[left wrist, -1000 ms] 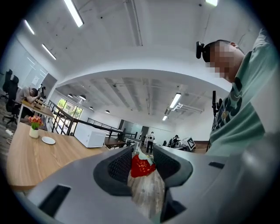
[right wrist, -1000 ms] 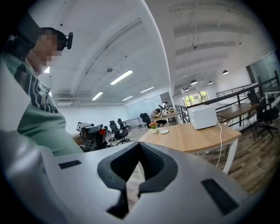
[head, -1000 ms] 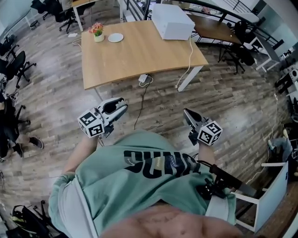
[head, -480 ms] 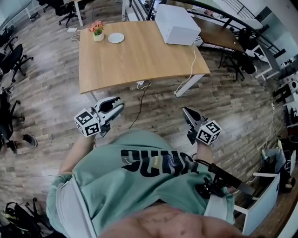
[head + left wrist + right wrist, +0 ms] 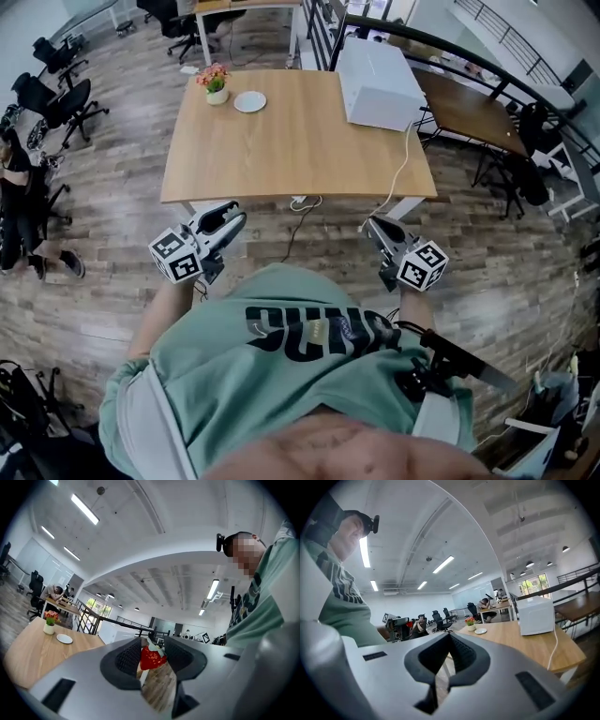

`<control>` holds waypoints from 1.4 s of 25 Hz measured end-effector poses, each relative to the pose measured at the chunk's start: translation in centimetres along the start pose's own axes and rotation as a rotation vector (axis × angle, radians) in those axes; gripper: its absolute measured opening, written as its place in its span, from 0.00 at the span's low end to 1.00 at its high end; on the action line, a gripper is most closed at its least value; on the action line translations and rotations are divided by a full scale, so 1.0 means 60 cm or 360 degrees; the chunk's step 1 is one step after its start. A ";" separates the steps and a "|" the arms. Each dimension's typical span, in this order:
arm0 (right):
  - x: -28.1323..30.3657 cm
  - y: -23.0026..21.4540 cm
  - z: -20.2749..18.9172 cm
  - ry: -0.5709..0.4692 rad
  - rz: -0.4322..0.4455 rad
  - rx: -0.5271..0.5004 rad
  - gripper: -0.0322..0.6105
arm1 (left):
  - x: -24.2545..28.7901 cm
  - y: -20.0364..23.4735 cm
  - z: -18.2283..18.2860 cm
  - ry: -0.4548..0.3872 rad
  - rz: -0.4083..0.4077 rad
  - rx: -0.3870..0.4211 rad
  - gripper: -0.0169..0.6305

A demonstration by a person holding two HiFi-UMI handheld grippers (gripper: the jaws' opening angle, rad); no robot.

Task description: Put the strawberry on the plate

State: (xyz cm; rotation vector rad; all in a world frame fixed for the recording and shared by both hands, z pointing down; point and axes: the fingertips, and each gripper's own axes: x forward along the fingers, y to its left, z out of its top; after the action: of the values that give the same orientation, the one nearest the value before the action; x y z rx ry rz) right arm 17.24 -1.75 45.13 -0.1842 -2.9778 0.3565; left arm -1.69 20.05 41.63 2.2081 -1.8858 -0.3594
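Left gripper [image 5: 236, 215]: jaws part-open and clamped on one strawberry [image 5: 150, 657]. The red fruit sits pinched between the two dark ribbed pads, its pale green leaf end toward the tips. The gripper is held in the air at chest level, short of the table's near edge.

Right gripper [image 5: 449, 638]: jaws drawn together at the tips, with nothing between them. It is held at about the same level as the left.

Count: two grippers and one strawberry. One wooden table [image 5: 281, 150] carries four things:
- one white plate [image 5: 249, 101], bare
- one small flower pot [image 5: 217, 84], just beside the plate at the far left corner
- one white box [image 5: 380, 84], at the far right
- one white cable [image 5: 403, 173], running from the box over the near edge

The plate is well apart from the strawberry, across the whole table top. We note one darker table [image 5: 469, 108] behind the rail.

Hard to make out: in the head view we cannot pick out the strawberry in the left jaws. A seated person [image 5: 19, 197] is cut off by the left edge. The office chairs [image 5: 56, 89] at the upper left overlap, so we cannot count them.
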 end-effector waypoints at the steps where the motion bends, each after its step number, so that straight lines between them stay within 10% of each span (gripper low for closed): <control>1: -0.005 -0.019 0.000 0.0002 0.0028 0.0008 0.06 | 0.018 -0.008 -0.003 0.0001 0.0021 -0.0008 0.27; 16: 0.048 -0.165 -0.015 0.0033 0.0073 0.0133 0.06 | 0.149 0.071 -0.023 0.0095 0.0050 -0.0061 0.27; 35: 0.433 -0.211 0.115 0.0128 -0.0206 -0.0002 0.06 | 0.187 0.506 0.130 0.0047 -0.0329 -0.0113 0.27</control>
State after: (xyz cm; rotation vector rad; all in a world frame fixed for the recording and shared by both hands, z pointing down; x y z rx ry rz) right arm -10.65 -11.98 44.69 -0.0059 -2.8918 0.3236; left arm -30.93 4.20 43.39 2.3522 -1.6084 -0.4181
